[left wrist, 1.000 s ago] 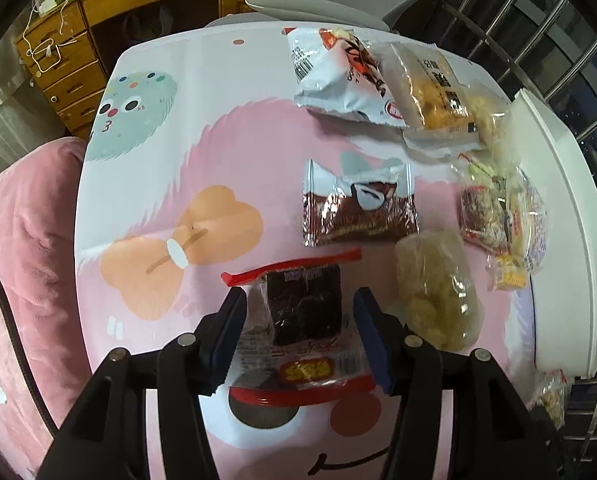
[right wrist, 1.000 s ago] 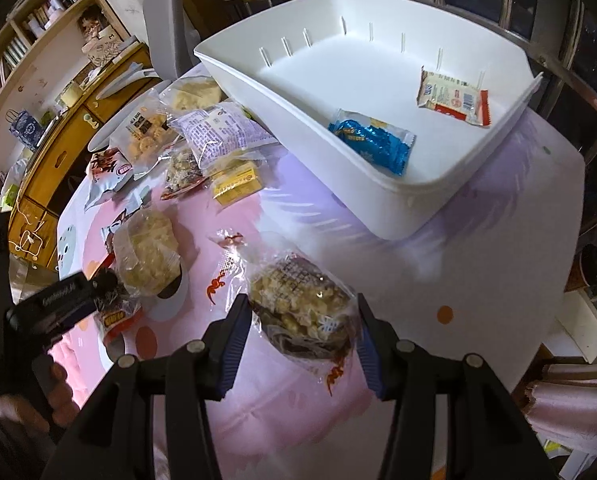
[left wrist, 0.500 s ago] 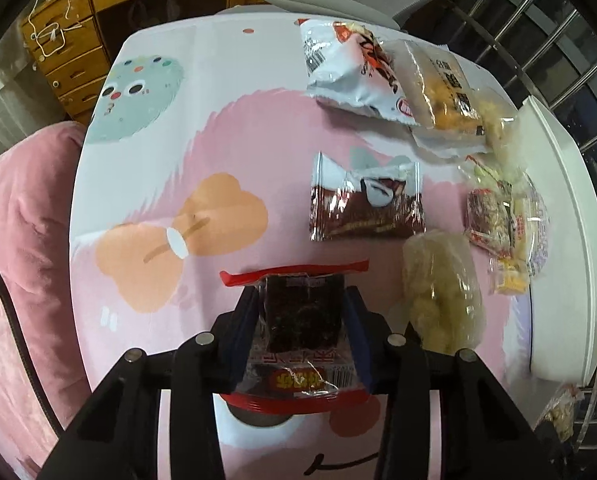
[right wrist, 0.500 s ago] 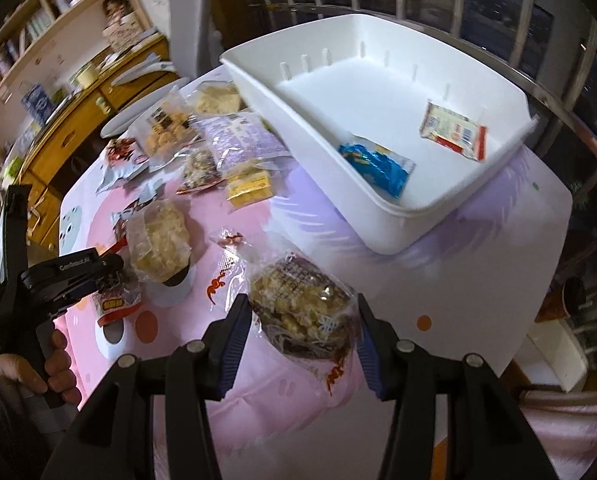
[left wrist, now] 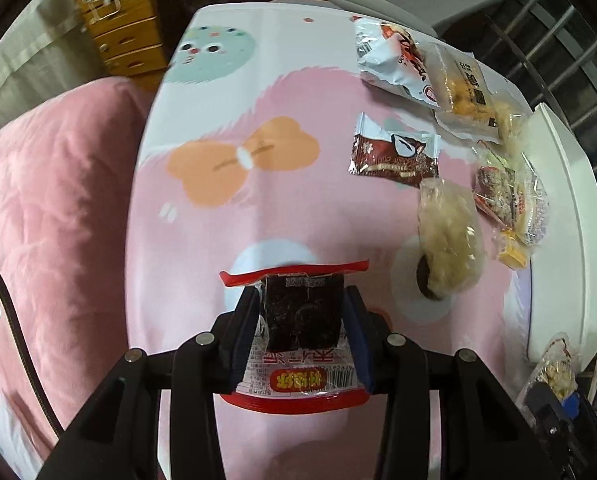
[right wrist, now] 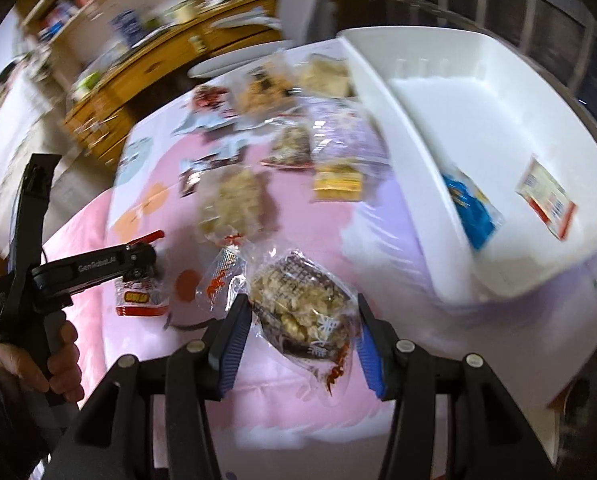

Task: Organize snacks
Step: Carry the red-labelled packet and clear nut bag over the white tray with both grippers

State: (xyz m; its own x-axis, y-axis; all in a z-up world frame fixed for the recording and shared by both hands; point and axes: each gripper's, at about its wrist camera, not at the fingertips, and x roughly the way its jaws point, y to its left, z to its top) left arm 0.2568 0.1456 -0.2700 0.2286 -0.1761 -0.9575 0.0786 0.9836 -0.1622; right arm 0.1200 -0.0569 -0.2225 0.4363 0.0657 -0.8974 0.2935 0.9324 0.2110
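My left gripper (left wrist: pixel 302 320) is shut on a clear packet with red ends and a dark square snack (left wrist: pixel 302 312), held just above the pink tablecloth (left wrist: pixel 258 200). In the right wrist view the same gripper (right wrist: pixel 138 264) shows at the left in a person's hand, the red-ended packet (right wrist: pixel 140 300) hanging under it. My right gripper (right wrist: pixel 300 320) is shut on a clear packet of pale puffed snack (right wrist: pixel 298 308), its wrapper pinched between the blue pads. The white bin (right wrist: pixel 418 160) stands to the right. Inside lie a blue packet (right wrist: pixel 470 208) and a white-and-red packet (right wrist: pixel 546 200).
Loose snacks lie beside the bin's rim (left wrist: pixel 570 200): a brown packet (left wrist: pixel 394 156), a pale puffed packet (left wrist: pixel 450 236), a white chip bag (left wrist: pixel 394 64) and a yellow biscuit packet (left wrist: pixel 462 84). A pink cushion (left wrist: pixel 58 220) borders the table's left edge; wooden drawers (left wrist: pixel 122 40) stand behind.
My left jaws closed on the red-ended packet, lifted it off the cloth and carried it sideways. My right gripper rolled with its packet still held, so the bin swung to the right of its view.
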